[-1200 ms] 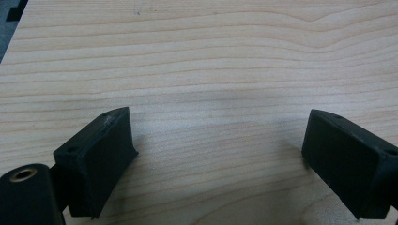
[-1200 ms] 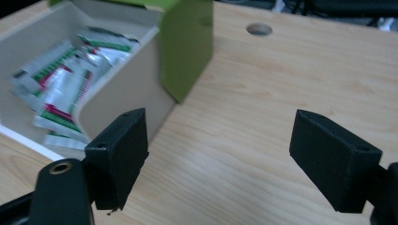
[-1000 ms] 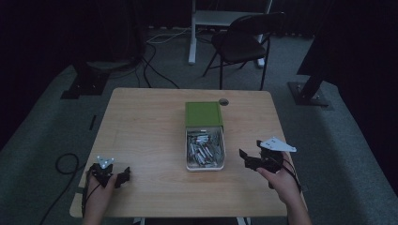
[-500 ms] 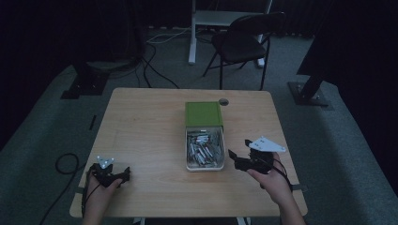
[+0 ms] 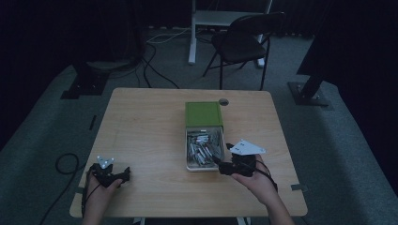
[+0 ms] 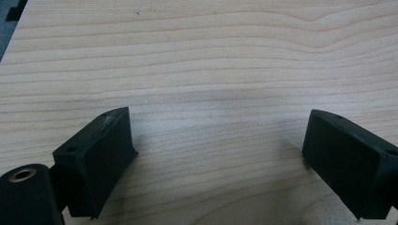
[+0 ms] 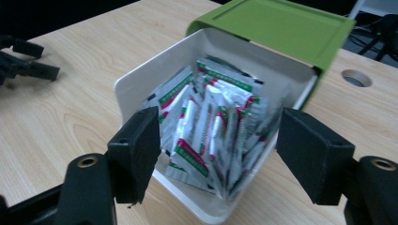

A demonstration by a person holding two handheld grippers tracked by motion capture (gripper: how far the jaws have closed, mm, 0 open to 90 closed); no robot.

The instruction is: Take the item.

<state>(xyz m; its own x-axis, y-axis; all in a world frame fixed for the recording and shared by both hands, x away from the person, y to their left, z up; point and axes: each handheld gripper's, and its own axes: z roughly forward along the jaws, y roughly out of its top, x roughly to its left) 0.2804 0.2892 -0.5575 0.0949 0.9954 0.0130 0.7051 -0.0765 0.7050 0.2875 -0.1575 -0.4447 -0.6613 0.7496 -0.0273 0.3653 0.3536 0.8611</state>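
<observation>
While our left gripper [image 5: 123, 175] is idling wide apart, we are aiming our right gripper [image 7: 213, 140], jaws just narrowing around nothing, straight at the packets [image 7: 211, 126] in the white box [image 7: 136, 75].

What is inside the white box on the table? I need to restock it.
The white box holds many small silver packets with green and red print, standing loosely. Its far end sits under the green lid, so anything there is hidden.

Left gripper [image 5: 123, 176] sits over bare table [image 5: 141, 126] with open wood ahead and to its right, nothing in its path. Right gripper [image 7: 213, 140] faces the white box [image 7: 129, 84]; near wall low, packets [image 7: 206, 126] crowd the inside. Green lid [image 7: 277, 23] covers the far end, so entry is from above the near half.
</observation>
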